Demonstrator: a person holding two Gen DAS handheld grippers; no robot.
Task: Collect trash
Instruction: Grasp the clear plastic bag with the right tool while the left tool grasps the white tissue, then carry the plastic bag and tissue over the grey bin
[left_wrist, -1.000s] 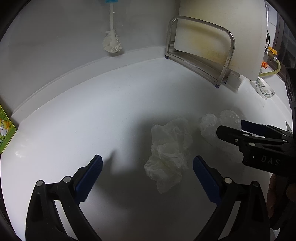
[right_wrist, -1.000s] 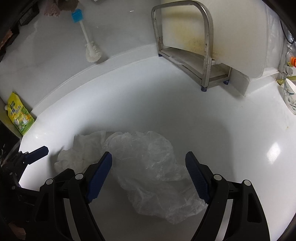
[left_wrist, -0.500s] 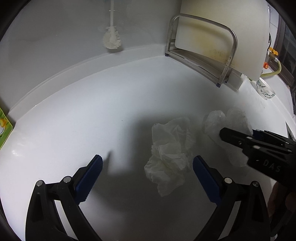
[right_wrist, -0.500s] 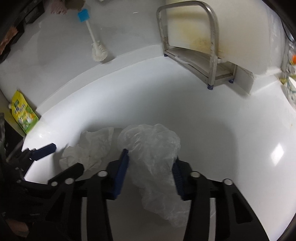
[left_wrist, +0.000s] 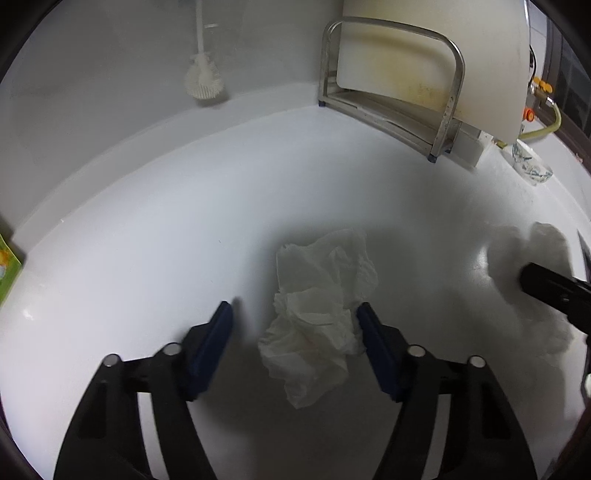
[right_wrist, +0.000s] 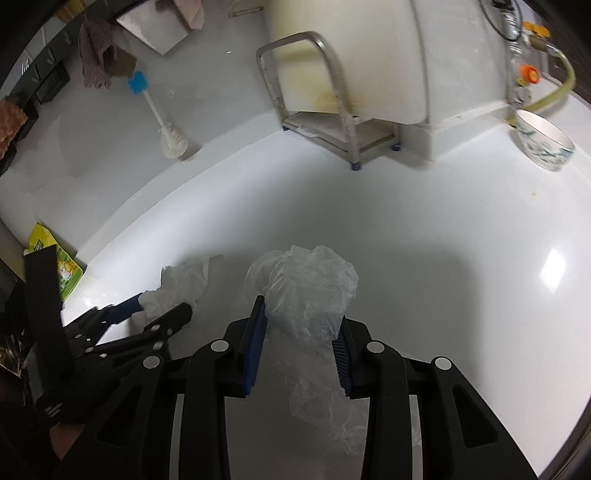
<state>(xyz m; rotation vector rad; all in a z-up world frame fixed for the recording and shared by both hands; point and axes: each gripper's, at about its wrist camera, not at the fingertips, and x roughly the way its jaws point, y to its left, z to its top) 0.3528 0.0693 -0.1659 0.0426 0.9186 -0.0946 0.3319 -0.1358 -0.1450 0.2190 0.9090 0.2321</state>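
A crumpled white tissue (left_wrist: 317, 295) lies on the white counter (left_wrist: 147, 229) between the jaws of my left gripper (left_wrist: 294, 310). Those jaws are closing: the right pad touches the tissue's edge, and the left pad stands apart from it. My right gripper (right_wrist: 301, 314) is still closing on a clear plastic bag (right_wrist: 306, 280). Its blue pads press the bag from both sides, and the bag's tail hangs below. The left wrist view shows that bag (left_wrist: 517, 251) blurred at the far right. The right wrist view shows the tissue (right_wrist: 184, 277) and left gripper (right_wrist: 162, 306) at the left.
A stained white cutting board (left_wrist: 406, 55) stands in a metal rack (right_wrist: 343, 110) at the back wall. A white brush (left_wrist: 203, 81) leans on the wall to its left. A patterned bowl (right_wrist: 543, 144) sits at the back right, a green packet (right_wrist: 62, 266) at the far left.
My right gripper shut on the plastic bag and carried it up and to the right, away from the tissue. My left jaws narrowed around the tissue.
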